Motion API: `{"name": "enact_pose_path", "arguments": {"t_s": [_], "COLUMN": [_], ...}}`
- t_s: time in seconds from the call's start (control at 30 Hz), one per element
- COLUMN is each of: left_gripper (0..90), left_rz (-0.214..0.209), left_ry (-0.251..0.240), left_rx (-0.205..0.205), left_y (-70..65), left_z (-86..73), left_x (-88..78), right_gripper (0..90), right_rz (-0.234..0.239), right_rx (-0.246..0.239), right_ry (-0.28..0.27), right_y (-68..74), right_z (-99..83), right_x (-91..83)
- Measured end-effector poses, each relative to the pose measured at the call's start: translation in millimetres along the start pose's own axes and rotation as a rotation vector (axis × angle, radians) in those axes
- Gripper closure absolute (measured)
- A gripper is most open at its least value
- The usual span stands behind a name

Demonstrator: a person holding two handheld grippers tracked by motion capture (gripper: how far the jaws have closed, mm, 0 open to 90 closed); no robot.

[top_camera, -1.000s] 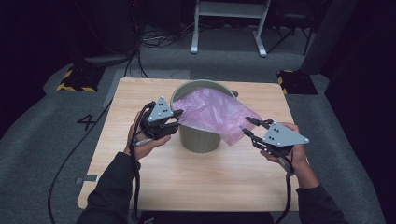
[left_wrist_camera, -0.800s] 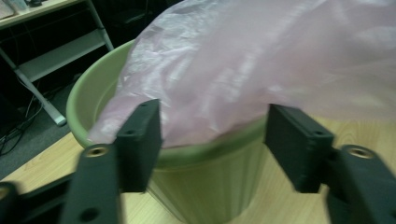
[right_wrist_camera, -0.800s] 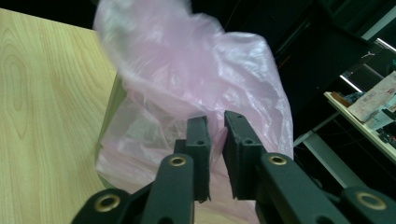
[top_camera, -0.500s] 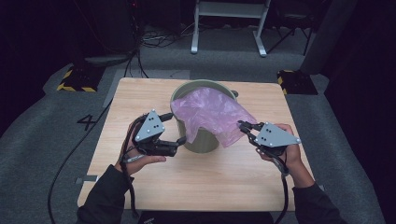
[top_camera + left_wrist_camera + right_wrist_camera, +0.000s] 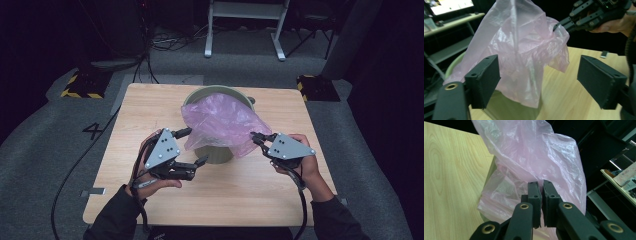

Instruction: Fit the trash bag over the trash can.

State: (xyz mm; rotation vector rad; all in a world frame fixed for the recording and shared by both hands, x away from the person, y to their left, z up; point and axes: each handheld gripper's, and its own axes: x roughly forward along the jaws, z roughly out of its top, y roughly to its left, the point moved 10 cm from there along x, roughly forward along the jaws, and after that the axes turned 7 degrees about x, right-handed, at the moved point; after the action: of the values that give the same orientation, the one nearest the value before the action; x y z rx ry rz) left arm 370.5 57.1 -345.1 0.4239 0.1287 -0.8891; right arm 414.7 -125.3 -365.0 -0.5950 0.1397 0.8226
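The pink bag point(image 5: 220, 122) sits in the green bin point(image 5: 215, 152) at the middle of the worktop point(image 5: 150, 107), puffed up over the rim. It hides most of the bin's mouth, so the inside cannot be seen. At 3 o'clock, the right hand-held gripper point(image 5: 256, 138) is clenched on the bag's edge. At 8 o'clock, the left hand-held gripper point(image 5: 194, 148) is released, jaws wide with nothing between them. A second ago it pinched the bag; its jaws have just been opening, and it has pulled back toward the person.
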Motion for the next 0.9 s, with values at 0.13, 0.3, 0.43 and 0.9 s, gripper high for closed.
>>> {"name": "enact_pose_path", "arguments": {"t_s": [0.13, 0.3, 0.43, 0.9], "left_gripper": [25.6, 43.3, 58.6, 84.5], "left_rz": [-0.007, 0.021, 0.012, 0.009], "left_ry": [0.021, 0.077, 0.097, 0.184], "left_rx": [-0.090, -0.178, -0.200, -0.165], "left_y": [9.1, 29.1, 36.4, 45.5], "left_z": [-3.8, -22.8, -36.1, -67.1], "left_x": [9.2, 19.2, 21.7, 28.1], "right_gripper": [85.3, 81.5, 73.2, 34.9], "right_rz": [0.018, 0.048, 0.077, 0.140], "right_rx": [-0.012, -0.034, -0.033, 0.057], "right_ry": [-0.001, 0.008, 0.004, -0.103], "right_y": [4.7, 13.0, 18.7, 20.1], "right_z": [-0.1, -2.3, -3.6, 14.6], "right_x": [1.7, 2.4, 1.6, -19.2]}}
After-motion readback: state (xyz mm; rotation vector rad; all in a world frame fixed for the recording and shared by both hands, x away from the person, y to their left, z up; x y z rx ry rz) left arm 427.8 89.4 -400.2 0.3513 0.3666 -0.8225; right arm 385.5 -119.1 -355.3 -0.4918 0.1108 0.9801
